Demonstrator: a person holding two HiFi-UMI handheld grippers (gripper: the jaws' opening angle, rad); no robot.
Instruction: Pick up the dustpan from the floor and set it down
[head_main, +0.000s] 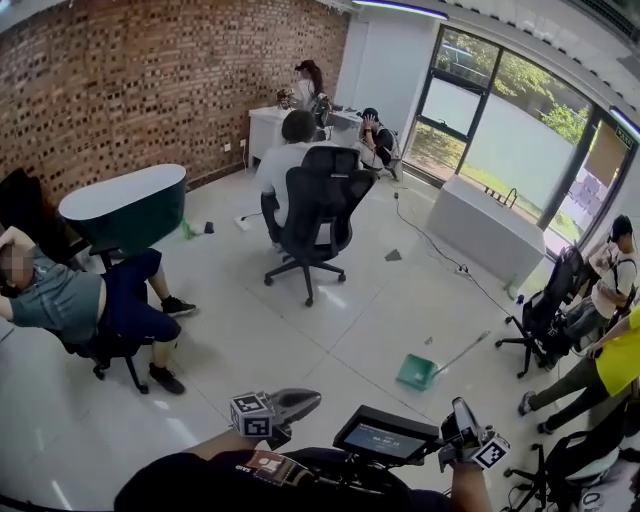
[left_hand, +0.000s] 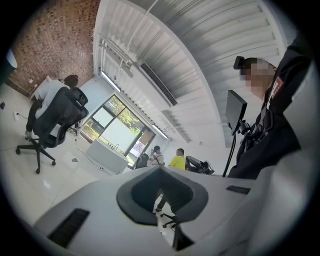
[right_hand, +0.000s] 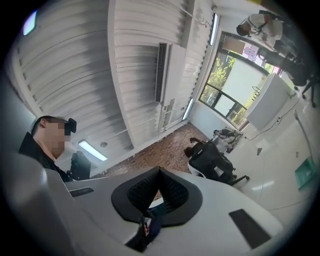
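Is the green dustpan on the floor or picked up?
On the floor: the green dustpan rests there, apart from the left tool and right tool.

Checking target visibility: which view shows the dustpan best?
Head view: the dustpan lies whole on the floor, long handle included. The right gripper view shows only a small green patch at its right edge, likely it; the left gripper view shows none.

At the head view's right edge I see a person in yellow (head_main: 622, 362), cut off mid-body. In the right gripper view the green dustpan (right_hand: 304, 173) is tiny beside the lens's dark rim, its handle indistinct.
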